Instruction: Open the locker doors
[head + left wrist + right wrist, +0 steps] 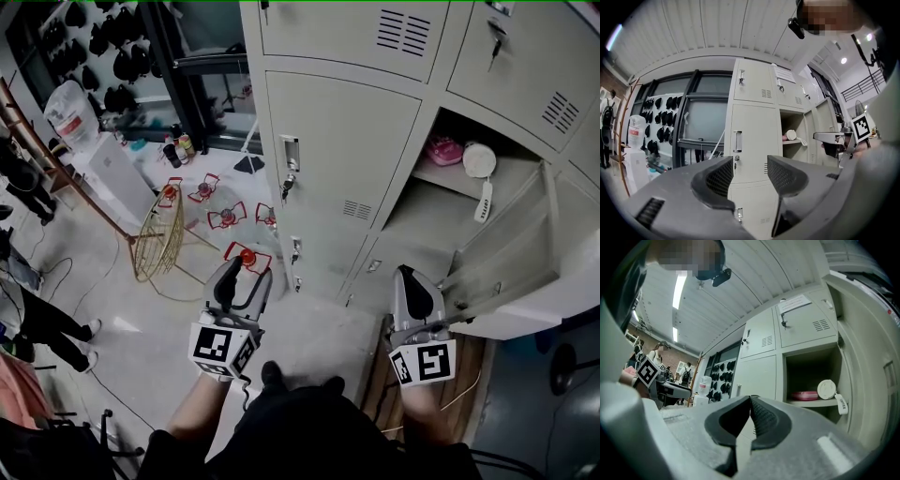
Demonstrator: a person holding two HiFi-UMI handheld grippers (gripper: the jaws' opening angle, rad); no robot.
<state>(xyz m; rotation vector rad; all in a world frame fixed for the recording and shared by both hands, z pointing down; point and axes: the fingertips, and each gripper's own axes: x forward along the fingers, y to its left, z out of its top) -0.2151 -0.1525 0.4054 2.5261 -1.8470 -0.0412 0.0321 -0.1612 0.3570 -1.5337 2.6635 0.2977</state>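
Left gripper (750,176) open, empty, facing the closed pale-grey steel locker door (754,131). Right gripper (751,420) closed on nothing. Neighbouring grey door (506,244) already open. Best: centre jaws on chrome handle (738,140), clamp squarely, pull straight.

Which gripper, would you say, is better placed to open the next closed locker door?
Probably the left gripper: its jaws stand apart, facing the closed door; the right gripper is shut, before the open locker.
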